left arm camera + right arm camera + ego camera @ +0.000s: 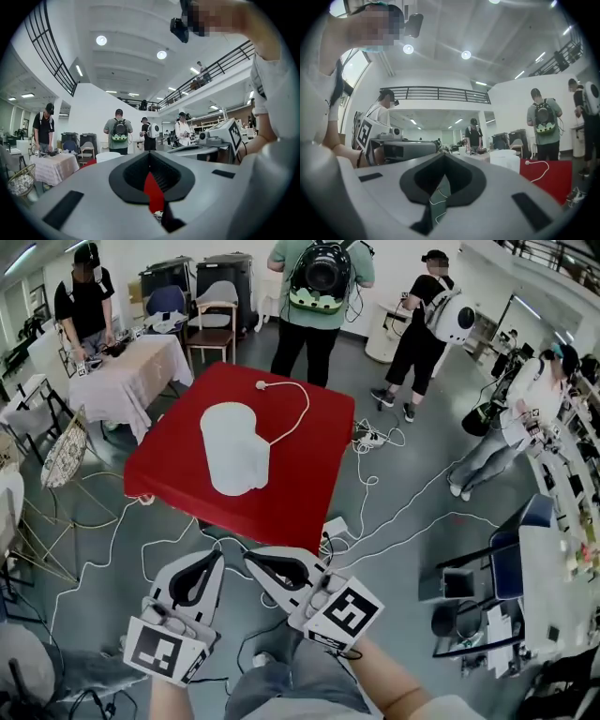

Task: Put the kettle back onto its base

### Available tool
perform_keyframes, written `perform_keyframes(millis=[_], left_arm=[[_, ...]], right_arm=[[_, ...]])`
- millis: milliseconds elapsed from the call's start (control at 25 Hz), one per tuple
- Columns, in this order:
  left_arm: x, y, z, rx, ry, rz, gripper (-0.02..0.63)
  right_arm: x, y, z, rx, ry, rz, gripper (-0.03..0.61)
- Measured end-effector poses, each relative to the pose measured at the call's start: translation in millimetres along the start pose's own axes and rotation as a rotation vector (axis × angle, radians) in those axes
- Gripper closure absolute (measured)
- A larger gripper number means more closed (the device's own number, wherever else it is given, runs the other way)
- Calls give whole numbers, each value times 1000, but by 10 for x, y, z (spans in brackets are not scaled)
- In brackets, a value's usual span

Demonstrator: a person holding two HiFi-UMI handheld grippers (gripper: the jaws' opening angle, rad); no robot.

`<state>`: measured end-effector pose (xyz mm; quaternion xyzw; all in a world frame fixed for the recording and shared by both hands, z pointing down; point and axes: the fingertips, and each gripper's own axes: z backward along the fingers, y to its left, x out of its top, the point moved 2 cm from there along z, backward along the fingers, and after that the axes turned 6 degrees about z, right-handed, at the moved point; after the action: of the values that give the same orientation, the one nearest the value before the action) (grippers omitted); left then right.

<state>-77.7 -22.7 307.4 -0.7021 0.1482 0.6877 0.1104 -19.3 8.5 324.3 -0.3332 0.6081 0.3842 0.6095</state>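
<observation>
A white kettle (234,448) stands upright on the red table (309,474). I cannot tell whether a base is under it. Its white cord curls over the table and ends in a loose plug (262,385). Both grippers hover over the floor in front of the table's near edge, well short of the kettle. The left gripper (214,557) and the right gripper (249,557) are shut with nothing between their jaws. The left gripper view shows the left gripper (150,153) pointing level, with the kettle (108,156) far off. The right gripper view shows the right gripper (443,154), and the kettle (505,159) beside the plug (528,163).
Several people stand beyond the table. A table with a white cloth (131,367) and a chair (214,329) are at the back left. White cables (394,512) and a power strip (334,527) lie on the floor to the right. A desk (553,577) stands at the right edge.
</observation>
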Motion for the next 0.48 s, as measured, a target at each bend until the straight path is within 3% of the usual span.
perform_keyframes(millis=[480], left_arm=[[85,-192,350,16,-5,-3,603]], right_arm=[[255,424,70,-3,-22,15,571]])
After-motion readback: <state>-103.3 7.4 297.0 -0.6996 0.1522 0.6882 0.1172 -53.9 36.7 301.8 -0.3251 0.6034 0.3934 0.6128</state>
